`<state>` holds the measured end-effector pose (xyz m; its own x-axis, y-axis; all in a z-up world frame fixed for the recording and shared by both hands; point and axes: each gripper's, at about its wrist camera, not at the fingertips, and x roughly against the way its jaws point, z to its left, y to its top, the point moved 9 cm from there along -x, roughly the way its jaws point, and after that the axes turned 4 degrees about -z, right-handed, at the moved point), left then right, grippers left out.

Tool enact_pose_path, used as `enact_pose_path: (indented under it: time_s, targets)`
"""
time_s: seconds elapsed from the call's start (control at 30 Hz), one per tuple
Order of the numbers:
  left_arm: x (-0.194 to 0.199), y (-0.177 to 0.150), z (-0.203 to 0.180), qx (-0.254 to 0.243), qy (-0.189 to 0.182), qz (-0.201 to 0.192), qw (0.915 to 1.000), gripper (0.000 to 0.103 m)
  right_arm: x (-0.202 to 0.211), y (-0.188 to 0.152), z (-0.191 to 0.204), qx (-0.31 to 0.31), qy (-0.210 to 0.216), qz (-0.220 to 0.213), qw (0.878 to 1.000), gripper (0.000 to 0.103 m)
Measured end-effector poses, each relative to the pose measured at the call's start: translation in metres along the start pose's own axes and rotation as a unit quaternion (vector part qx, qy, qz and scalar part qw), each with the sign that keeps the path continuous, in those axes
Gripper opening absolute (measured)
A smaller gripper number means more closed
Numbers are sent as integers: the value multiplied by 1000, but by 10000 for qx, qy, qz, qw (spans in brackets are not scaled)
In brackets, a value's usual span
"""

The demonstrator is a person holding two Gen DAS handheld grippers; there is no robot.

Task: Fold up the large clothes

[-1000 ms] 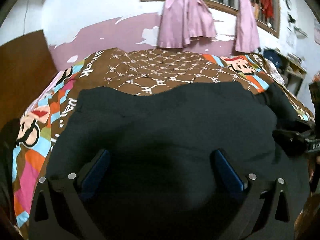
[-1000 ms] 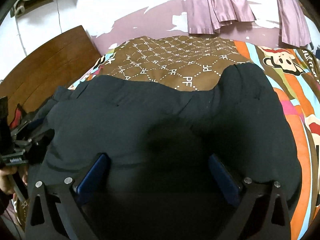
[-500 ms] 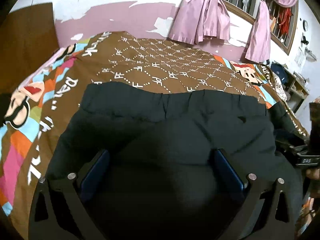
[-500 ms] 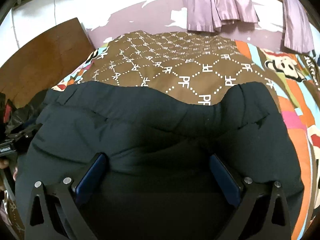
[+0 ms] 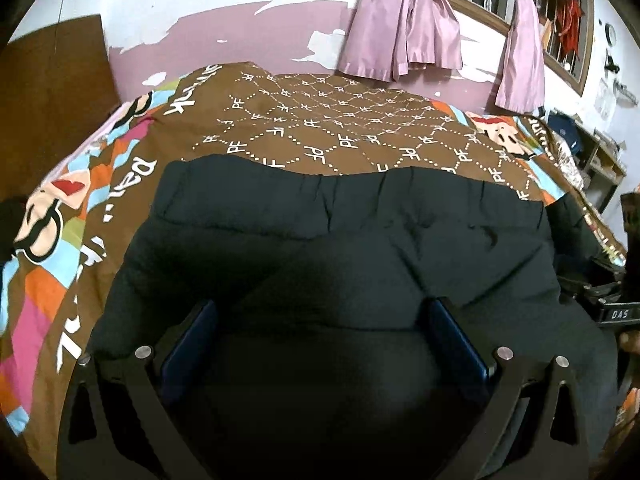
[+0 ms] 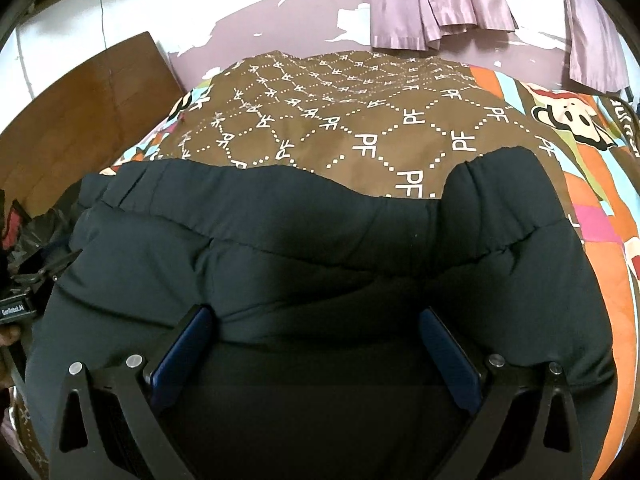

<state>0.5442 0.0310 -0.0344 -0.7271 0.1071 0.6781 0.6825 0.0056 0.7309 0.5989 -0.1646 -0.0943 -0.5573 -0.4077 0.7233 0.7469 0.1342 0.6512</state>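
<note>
The dark padded jacket (image 5: 344, 248) lies spread on the patterned bedspread (image 5: 320, 128), hem at the far side. Left gripper (image 5: 324, 336) and right gripper (image 6: 316, 344) hover over its near part, jaws apart, gripping nothing. Step: choosing the first fold. Next: clamp the near edge at both sides.

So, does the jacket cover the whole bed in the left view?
No, brown bedspread lies bare beyond the far edge of the jacket.
</note>
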Motion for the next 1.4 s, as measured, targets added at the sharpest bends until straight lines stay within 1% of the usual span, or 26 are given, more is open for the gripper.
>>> enact_pose_path:
  time_s: [0.2, 0.43, 0.57, 0.83, 0.93, 1.0, 1.1, 1.17, 1.23, 1.3, 1.4]
  targets:
    - [-9, -4, -2, -177, 166, 102, 9997, 102, -6, -4, 3, 322, -430, 136, 9985, 103]
    - [-16, -7, 0, -264, 262, 192, 9991, 102, -9, -7, 2, 422, -582, 179, 9973, 103]
    - [-19, -9, -1, -382, 398, 200, 9983, 102, -13, -7, 3, 583, -794, 194, 9949, 103]
    - [-21, -13, -2, -551, 588, 181, 9966, 102, -14, -9, 5, 825, -1103, 140, 9904, 103]
    - [-18, -13, -3, -636, 681, 81, 9956, 102, -8, -9, 7, 991, -1350, -40, 9859, 103]
    - [-13, -12, -4, -671, 703, -21, 9953, 102, -2, -9, 9, 1072, -1444, -122, 9836, 103]
    - [-4, -9, -2, -575, 618, -103, 9964, 102, 9, -8, 8, 1005, -1384, -260, 9849, 103]
    - [3, -4, 1, -453, 530, -160, 9974, 102, 19, -6, 6, 908, -1231, -385, 9875, 103]
    - [14, 2, 8, -253, 442, -273, 9983, 102, 37, -3, 3, 793, -1063, -602, 9893, 103]
    - [32, 12, 18, 20, 287, -448, 9986, 102, 55, 0, -3, 733, -987, -765, 9895, 103]
    - [60, 25, 32, 231, 47, -707, 9972, 102, 86, 4, -22, 641, -945, -1029, 9881, 103]
